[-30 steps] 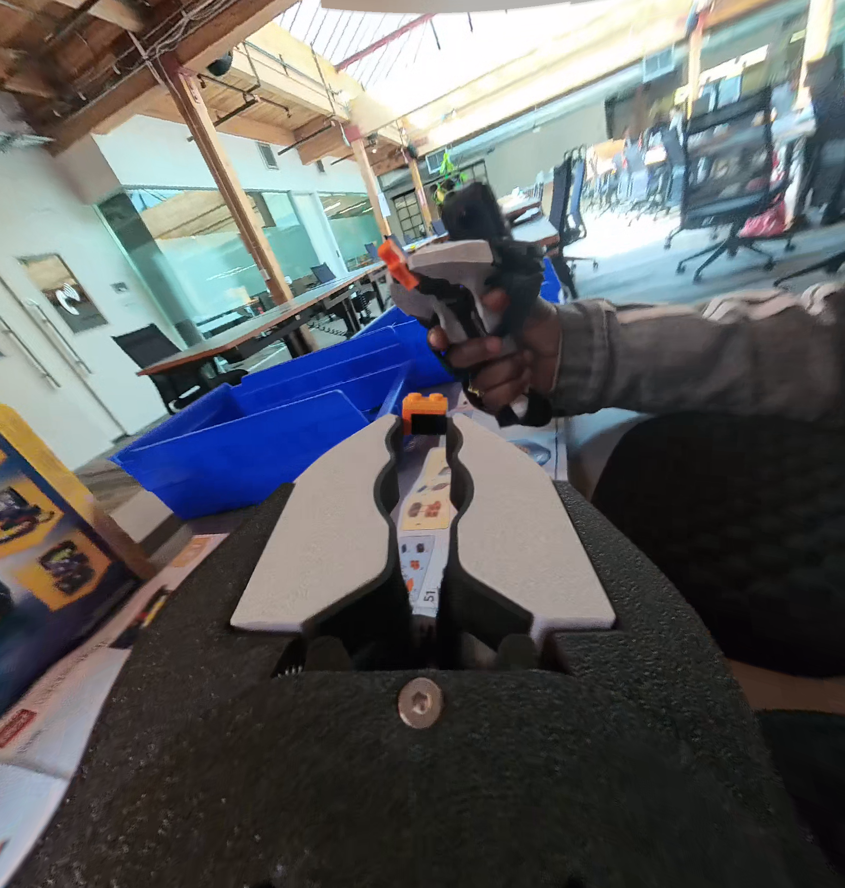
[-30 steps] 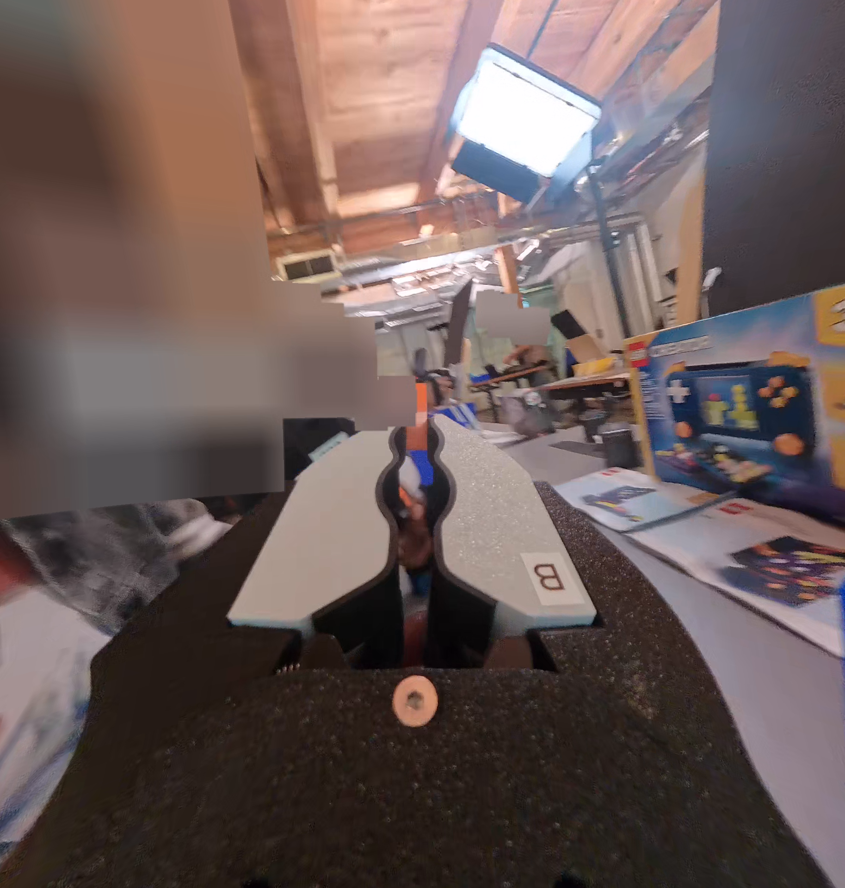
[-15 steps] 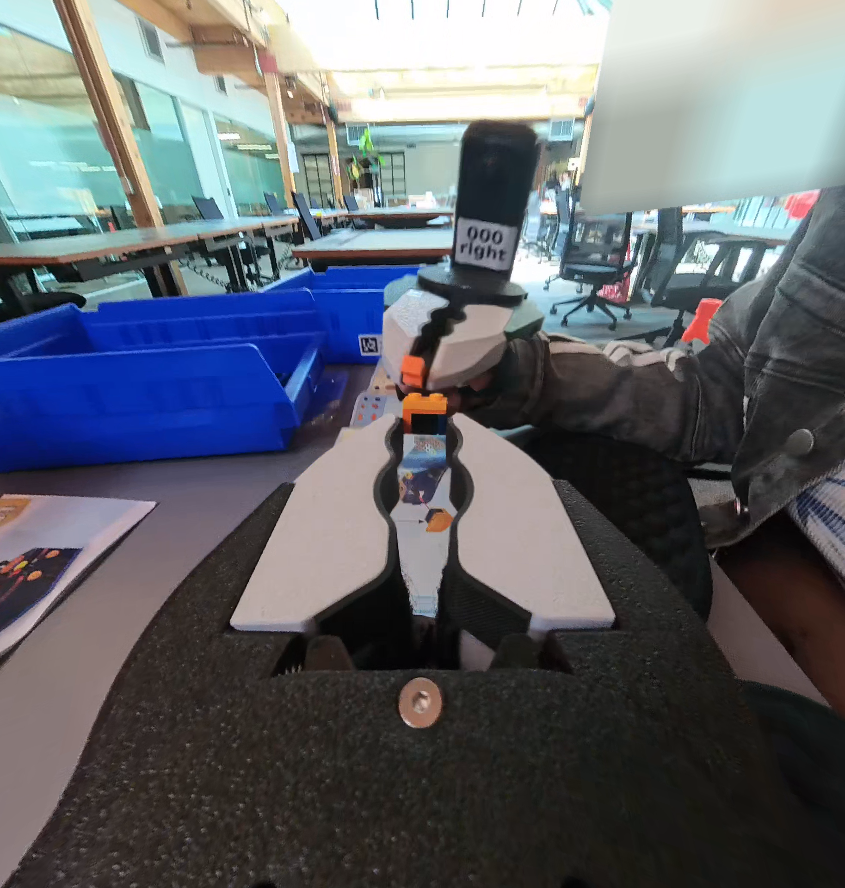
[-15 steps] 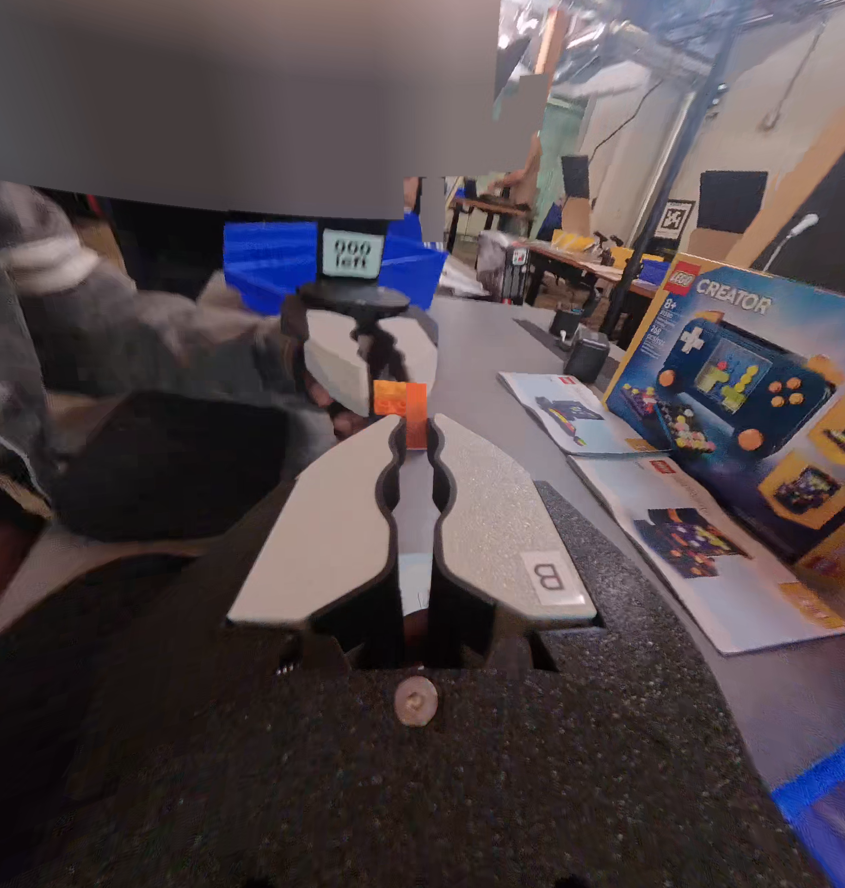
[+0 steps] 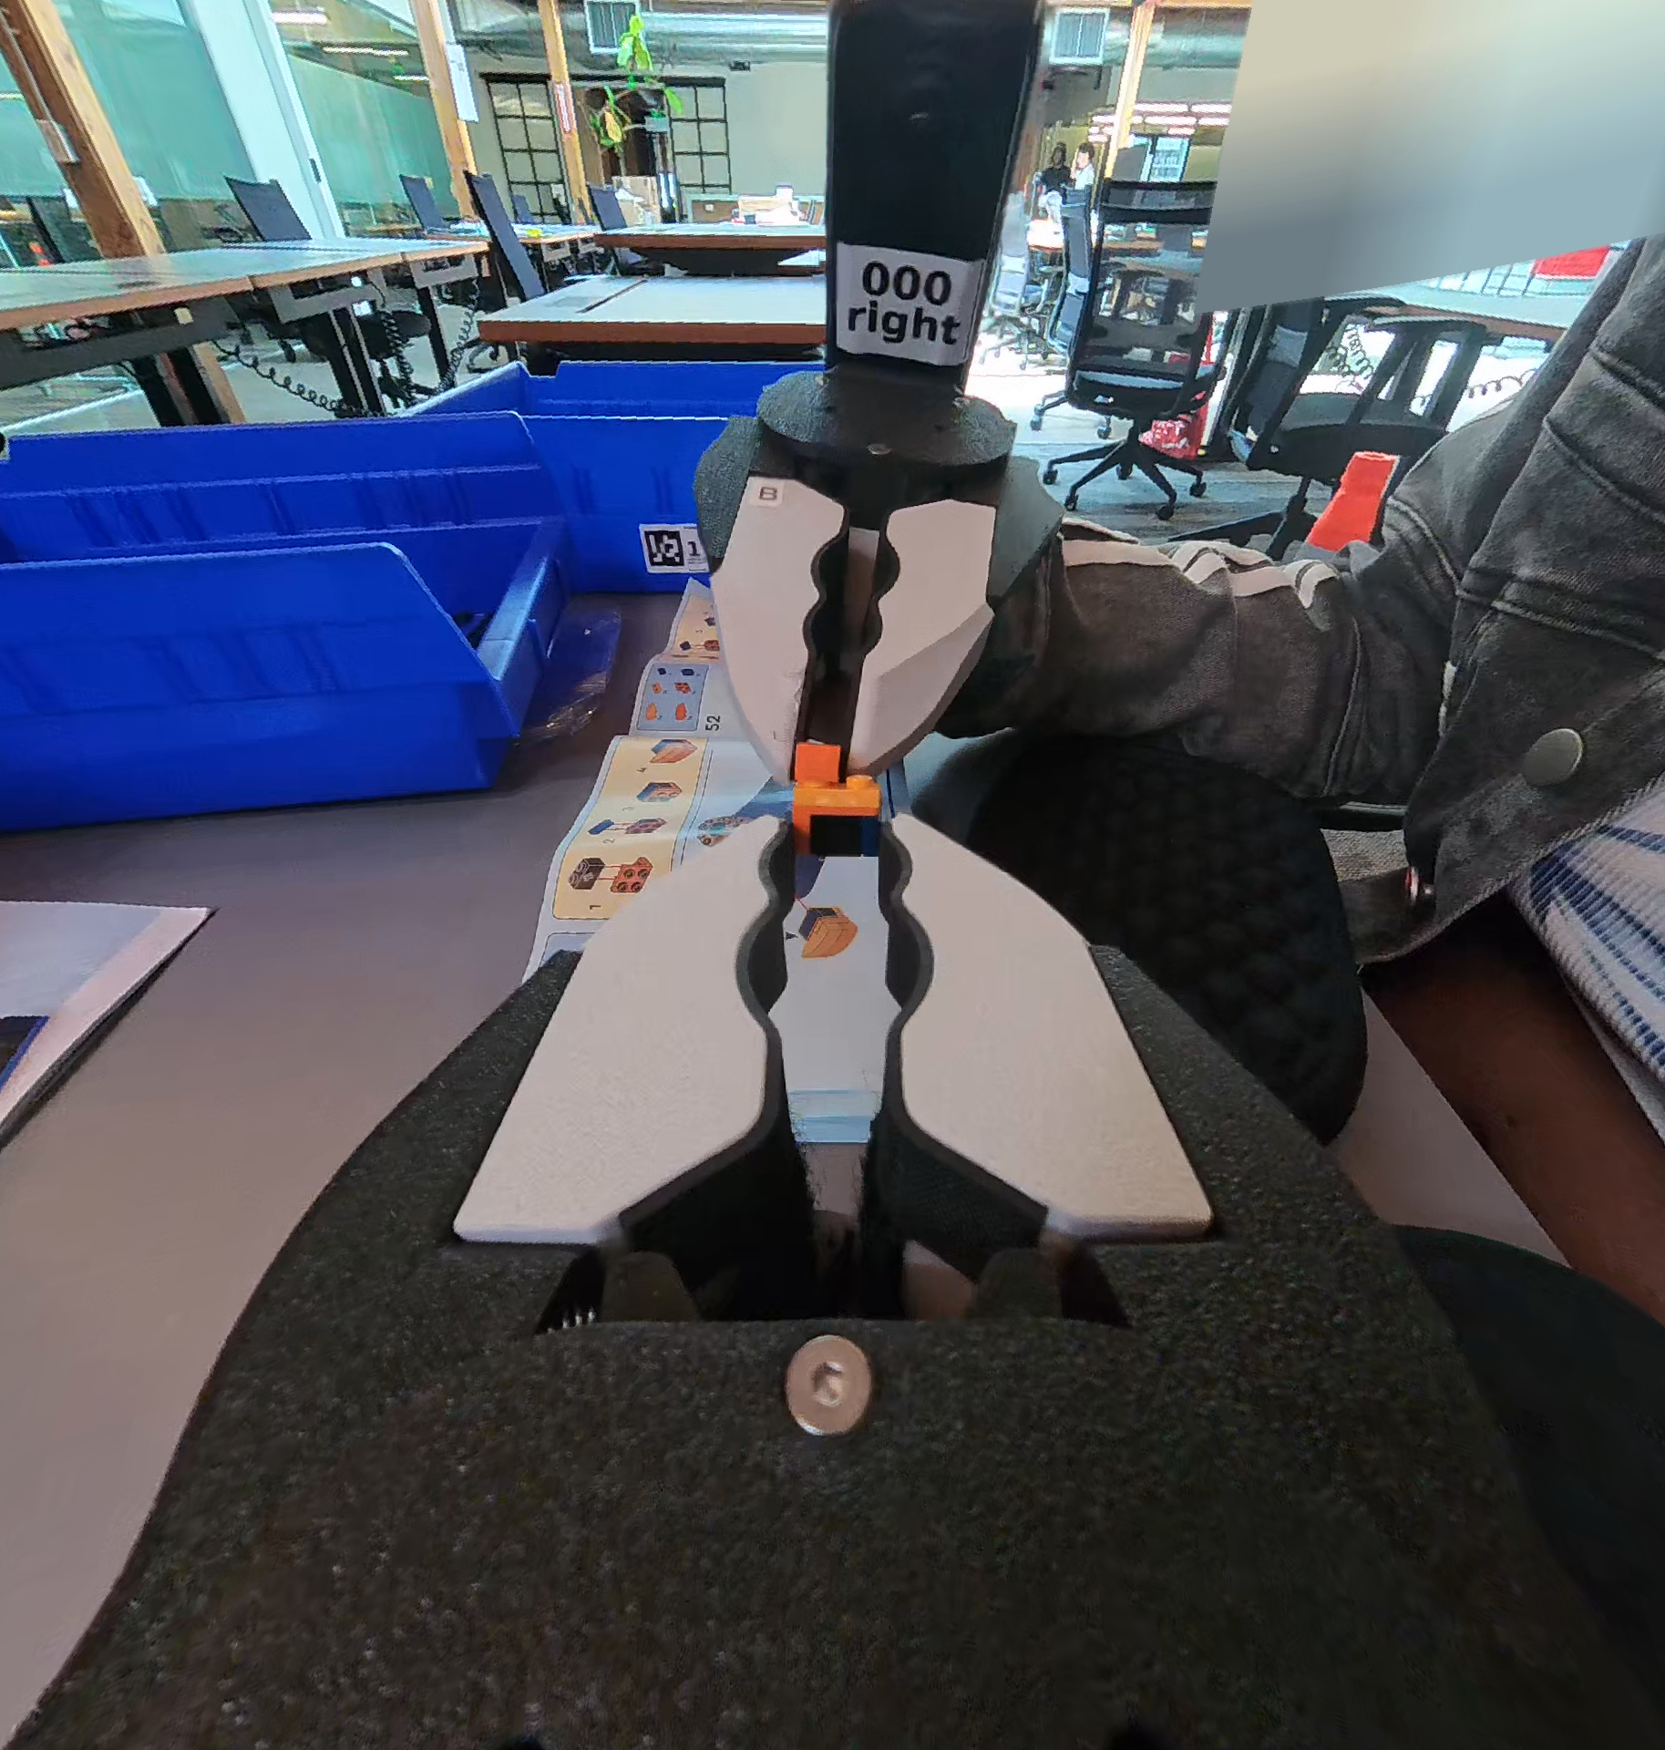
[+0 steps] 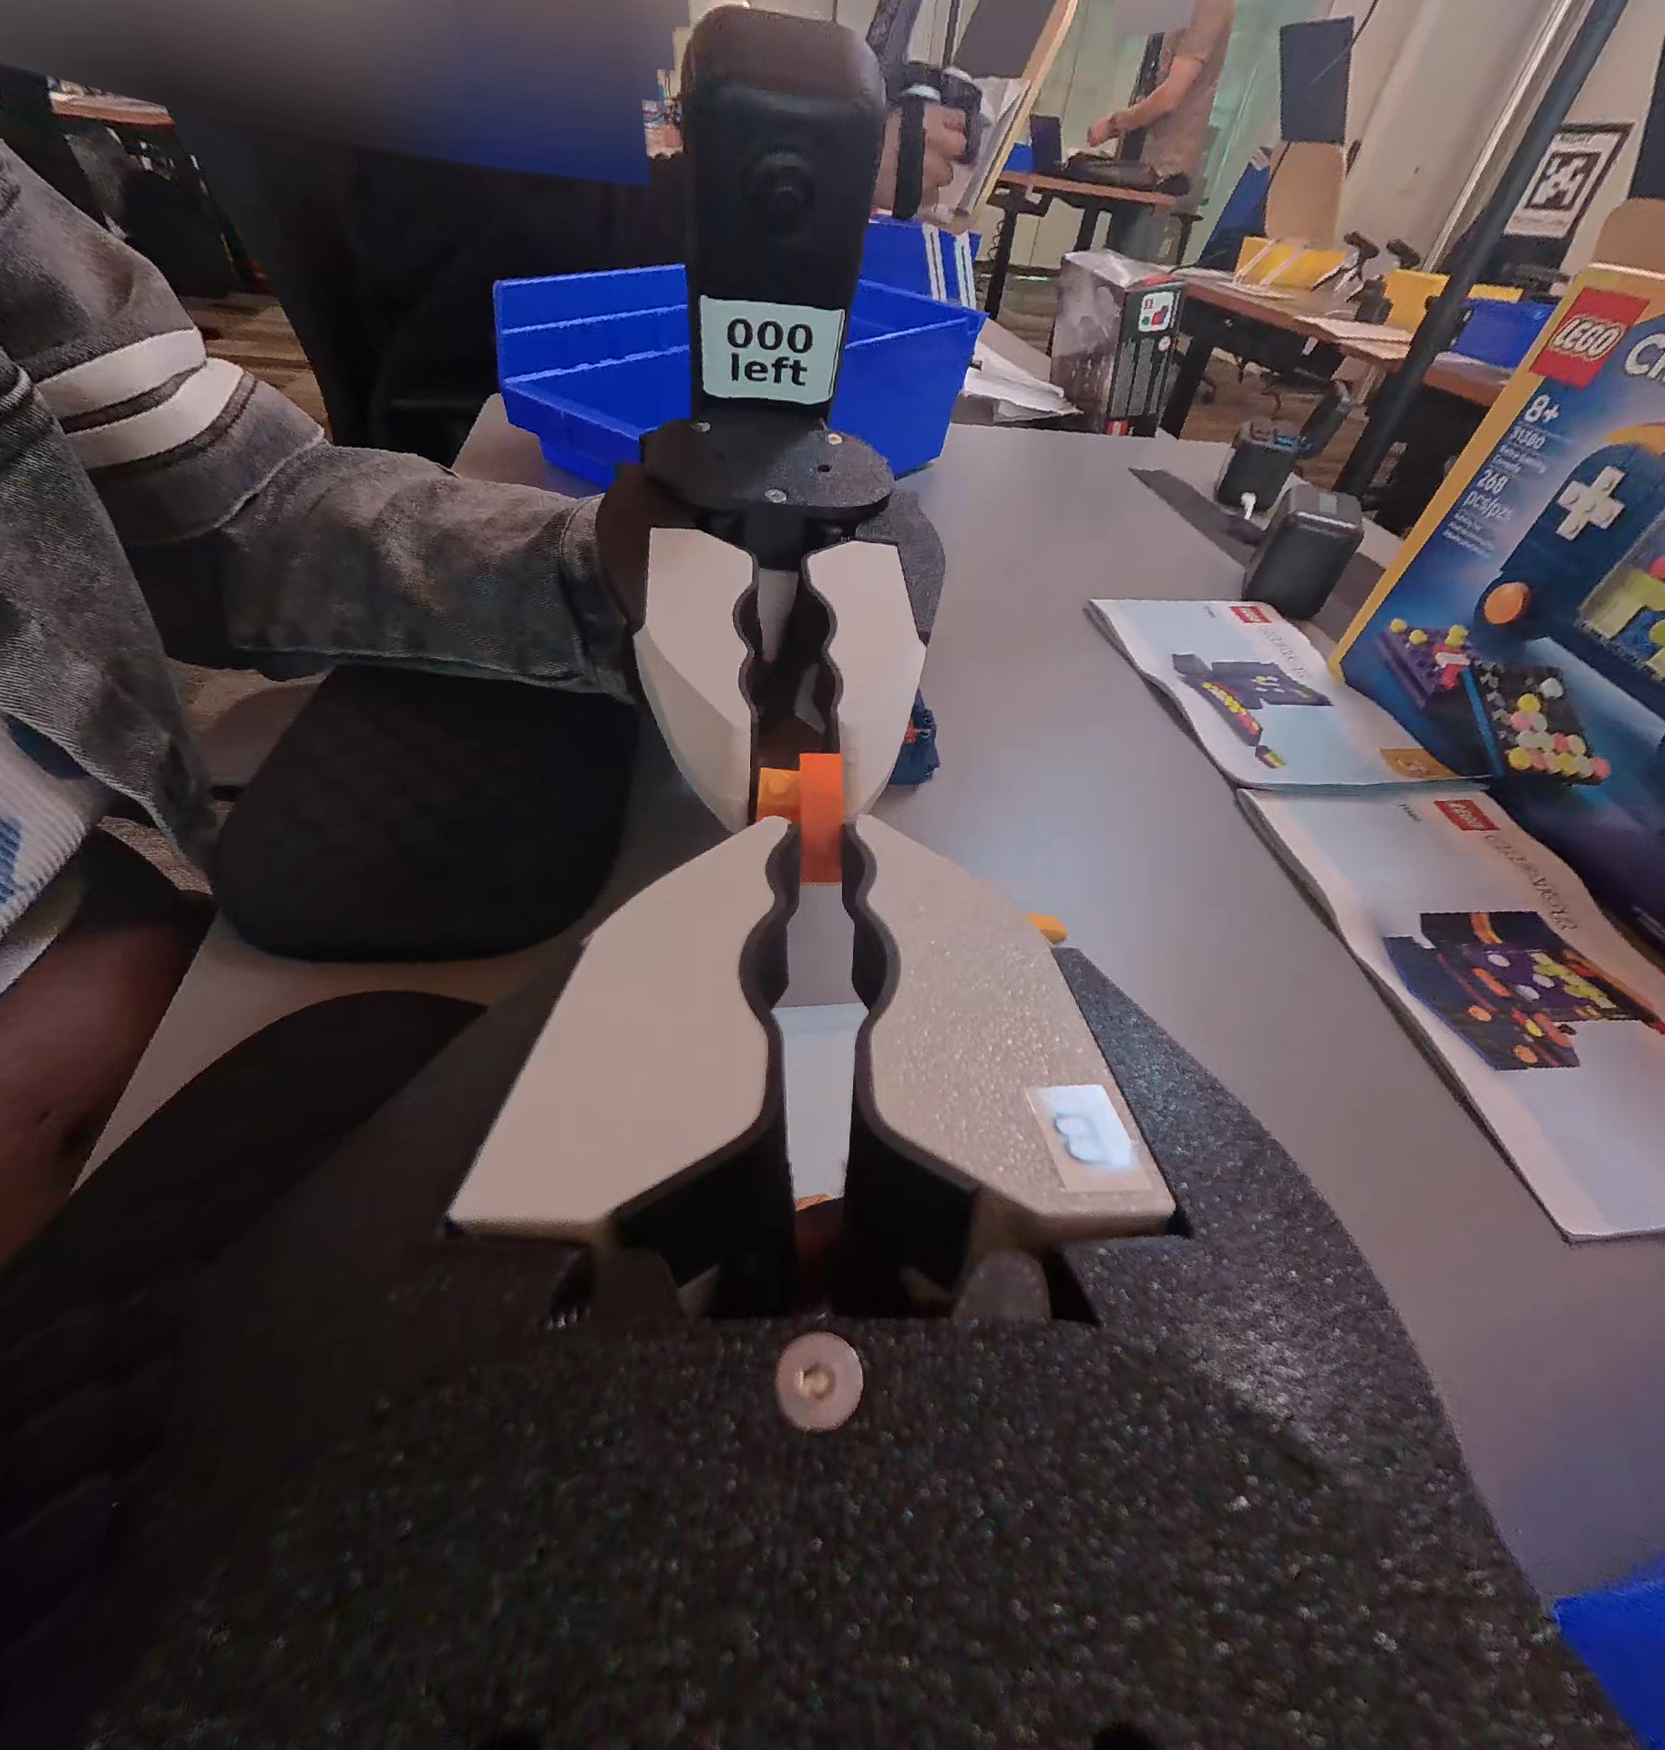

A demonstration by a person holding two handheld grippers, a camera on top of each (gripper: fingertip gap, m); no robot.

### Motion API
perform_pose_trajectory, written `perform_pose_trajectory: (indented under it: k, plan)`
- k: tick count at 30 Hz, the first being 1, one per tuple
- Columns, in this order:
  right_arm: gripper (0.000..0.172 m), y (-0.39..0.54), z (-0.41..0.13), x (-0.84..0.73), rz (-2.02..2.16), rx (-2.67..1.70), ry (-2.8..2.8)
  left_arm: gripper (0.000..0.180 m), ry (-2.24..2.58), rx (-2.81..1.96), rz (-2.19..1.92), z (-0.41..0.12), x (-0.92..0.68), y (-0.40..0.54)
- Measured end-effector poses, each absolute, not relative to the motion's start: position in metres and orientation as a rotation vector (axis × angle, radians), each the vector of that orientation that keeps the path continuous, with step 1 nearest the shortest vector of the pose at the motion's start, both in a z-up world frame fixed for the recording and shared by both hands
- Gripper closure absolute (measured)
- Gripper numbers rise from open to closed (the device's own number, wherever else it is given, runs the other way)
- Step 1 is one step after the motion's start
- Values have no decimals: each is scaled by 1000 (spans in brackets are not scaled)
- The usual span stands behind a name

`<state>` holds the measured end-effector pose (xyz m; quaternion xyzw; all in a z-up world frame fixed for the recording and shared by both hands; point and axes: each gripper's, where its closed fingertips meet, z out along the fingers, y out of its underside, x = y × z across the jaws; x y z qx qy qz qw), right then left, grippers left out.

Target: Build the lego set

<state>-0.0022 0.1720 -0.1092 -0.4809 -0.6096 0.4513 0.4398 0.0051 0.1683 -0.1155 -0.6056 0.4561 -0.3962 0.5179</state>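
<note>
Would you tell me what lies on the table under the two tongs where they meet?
An open instruction booklet with printed building steps lies under the left tongs and right tongs. The tongs and their orange bricks cover its middle; the page under the left tongs' body is hidden.

Bright, even daylight fills both views, strongest from the windows behind. Shadows on the table are soft. Wide-angle bending curves the edges (most at the corners); the right view's near foreground is slightly blurred.
</note>
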Motion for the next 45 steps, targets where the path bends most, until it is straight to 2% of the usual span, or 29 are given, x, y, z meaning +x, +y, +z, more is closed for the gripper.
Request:
perform_pose_trajectory:
  k: [11, 28, 39, 45]
  plan:
    - [164, 170, -123, -1, 1097, -1247, -1588, 165, 1196, -1443, -806, -125, 2, 165]
    - [164, 175, -169, -5, 617, -1203, -1854, 165, 1462, -1654, -414, -164, -11, 161]
    - [164, 172, -194, -5, 477, -1260, -2002, 165, 1615, -1658, -235, -182, -12, 152]
    - [164, 182, -193, -6, 284, -1275, -1976, 165, 1575, -1701, -94, -182, -17, 158]
